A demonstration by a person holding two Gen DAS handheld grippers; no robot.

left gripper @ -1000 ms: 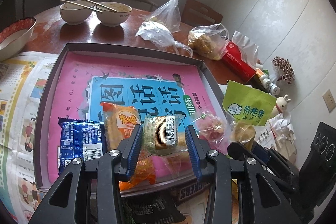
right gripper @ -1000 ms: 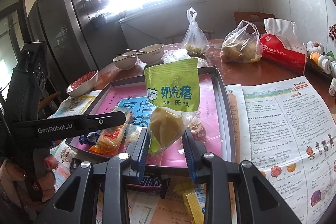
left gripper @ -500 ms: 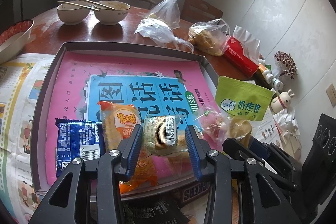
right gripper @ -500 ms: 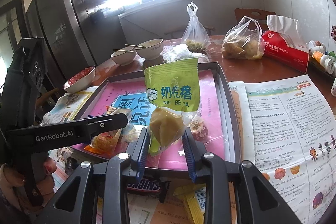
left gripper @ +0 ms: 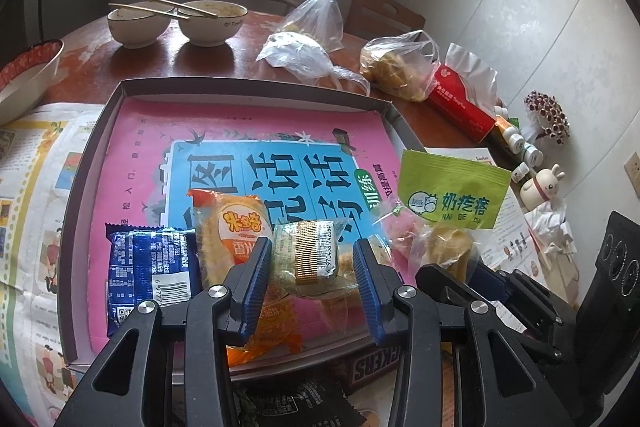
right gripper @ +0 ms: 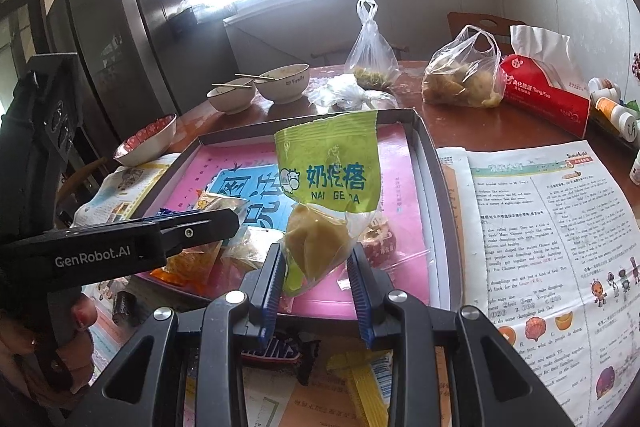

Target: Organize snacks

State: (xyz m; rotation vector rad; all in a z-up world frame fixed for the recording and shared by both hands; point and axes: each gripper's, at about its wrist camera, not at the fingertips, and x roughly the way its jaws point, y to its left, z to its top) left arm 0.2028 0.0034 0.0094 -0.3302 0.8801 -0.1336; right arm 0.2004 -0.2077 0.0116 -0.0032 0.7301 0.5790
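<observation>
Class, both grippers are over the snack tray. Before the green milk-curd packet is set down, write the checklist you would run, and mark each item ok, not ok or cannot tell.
1. Right gripper shut on the green milk-curd packet: ok, its lower end sits pinched between the jaws.
2. Packet over the tray: ok, by the right wrist view.
3. Bare tray floor to land on: ok, pink lining is bare beyond the snacks.
4. Left gripper out of the way: not ok, it sits close beside, jaws around the clear-wrapped cake.
5. Left gripper's grip on that cake: cannot tell, gaps show beside the wrapper.
6. Pink wrapped sweet under the packet's path: cannot tell.
</observation>
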